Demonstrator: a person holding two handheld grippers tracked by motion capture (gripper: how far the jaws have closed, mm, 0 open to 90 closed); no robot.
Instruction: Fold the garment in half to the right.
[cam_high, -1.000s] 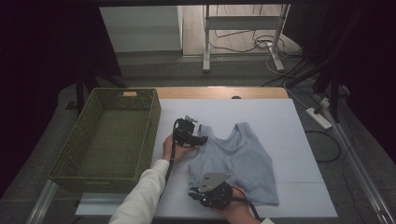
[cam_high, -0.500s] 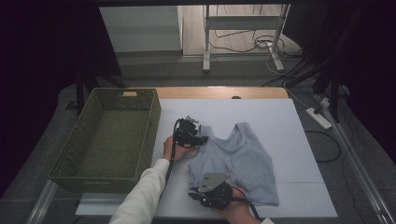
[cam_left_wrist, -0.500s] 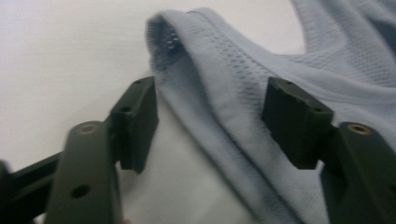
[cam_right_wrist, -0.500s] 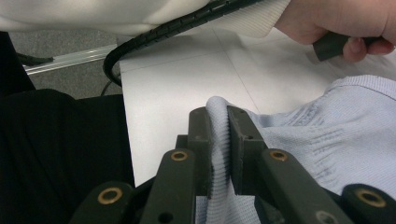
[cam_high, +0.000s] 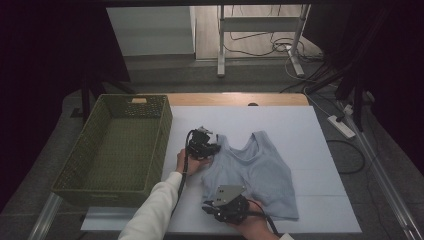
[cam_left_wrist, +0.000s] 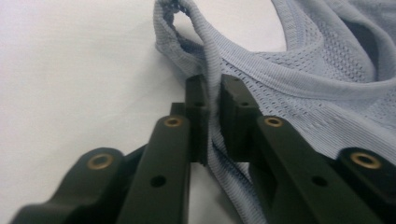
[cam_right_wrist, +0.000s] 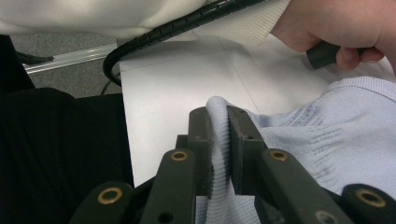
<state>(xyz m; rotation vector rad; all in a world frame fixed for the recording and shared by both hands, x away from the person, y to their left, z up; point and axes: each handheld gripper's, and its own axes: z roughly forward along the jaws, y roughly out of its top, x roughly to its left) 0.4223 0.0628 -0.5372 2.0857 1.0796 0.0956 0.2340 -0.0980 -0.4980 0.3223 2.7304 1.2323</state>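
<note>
Pinching the vest top at two spots, both grippers set for a lift.

The left gripper (cam_left_wrist: 214, 93) has just been closing, and its jaws now clamp the ribbed strap of the pale blue vest top (cam_high: 255, 175), right at the shoulder loop ahead of its tips. The right gripper (cam_right_wrist: 217, 123) is squeezed on the hem at the near corner, fabric bunched between its pads. Top lies flat on the white table (cam_high: 310, 135); probably bound for the green basket (cam_high: 115, 145) beyond the left gripper, though that's a guess.
</note>
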